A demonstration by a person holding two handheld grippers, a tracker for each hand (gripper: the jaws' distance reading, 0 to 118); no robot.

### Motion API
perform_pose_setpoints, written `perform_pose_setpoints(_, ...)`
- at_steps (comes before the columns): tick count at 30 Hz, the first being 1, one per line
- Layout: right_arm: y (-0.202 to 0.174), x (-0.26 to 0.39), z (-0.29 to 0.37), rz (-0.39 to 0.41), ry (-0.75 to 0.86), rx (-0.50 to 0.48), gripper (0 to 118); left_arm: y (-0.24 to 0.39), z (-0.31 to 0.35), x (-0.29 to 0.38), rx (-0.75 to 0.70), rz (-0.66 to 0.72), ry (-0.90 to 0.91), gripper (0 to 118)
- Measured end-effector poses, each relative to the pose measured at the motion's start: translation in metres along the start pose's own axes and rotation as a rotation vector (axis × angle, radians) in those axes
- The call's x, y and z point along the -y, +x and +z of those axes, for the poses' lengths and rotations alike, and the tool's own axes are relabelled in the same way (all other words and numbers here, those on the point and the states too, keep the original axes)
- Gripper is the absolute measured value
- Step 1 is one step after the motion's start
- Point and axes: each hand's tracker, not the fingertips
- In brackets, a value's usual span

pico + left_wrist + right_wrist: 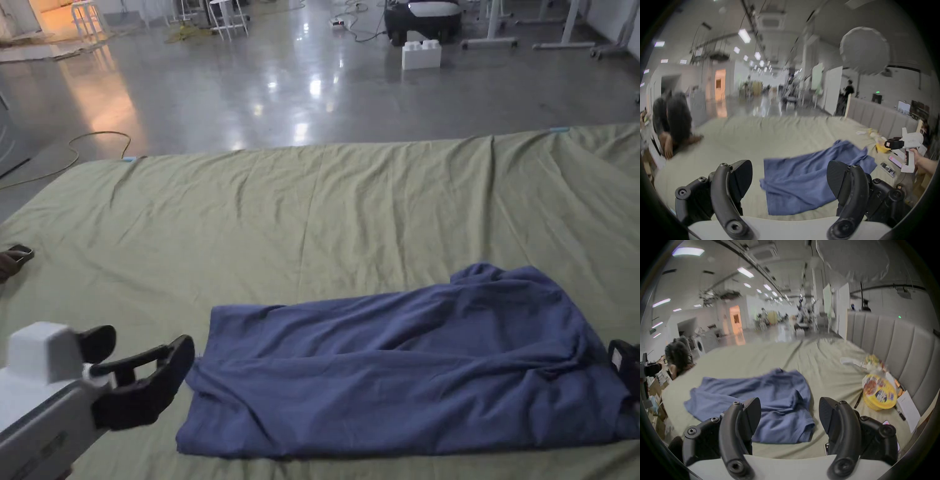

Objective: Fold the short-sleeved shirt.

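head view: blue shirt (406,369) lies folded into a long band on the green sheet (312,212) of the bed, near the bed's near edge, toward the right side. left gripper (134,365) sits at the near left corner, jaws spread, nothing between them, its tip just beside the shirt's left end, contact unclear. right gripper (627,365) pokes in at the right edge by the shirt's right end, mostly cut off, can't tell its jaws here. white block (421,54) on the shiny floor past the far edge. a hand (11,261) rests at the bed's left edge.

left gripper view: own jaws released, wide gap, empty, left gripper (789,181) over the sheet with the shirt (810,175) ahead and slightly right. right gripper (888,143) held by a hand (916,158) off beyond the shirt's far end, above the sheet. a person (675,123) leans at the bed's left edge, blurred.

right gripper view: own jaws released, empty, right gripper (790,415) above the shirt's (763,395) near end, not touching it as far as seen. yellow bowl (878,394) sits near the grey headboard (893,340) on the right side of the bed, papers beside it.
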Motion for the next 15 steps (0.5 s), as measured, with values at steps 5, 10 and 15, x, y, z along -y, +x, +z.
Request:
perform_pose_setpoints(5,-0.040,-0.004,0.098,0.063,0.191,-0.027,78,0.070,0.092,-0.012,-0.101,-0.141,0.170,85)
perform_pose_setpoints(10,-0.072,0.019,0.148,0.049,0.190,-0.030,65,0.092,0.132,0.007,-0.069,-0.109,0.168,31)
perform_pose_setpoints(15,-0.087,0.037,0.167,0.068,0.202,-0.018,2,0.106,0.153,0.011,-0.061,-0.113,0.119,0)
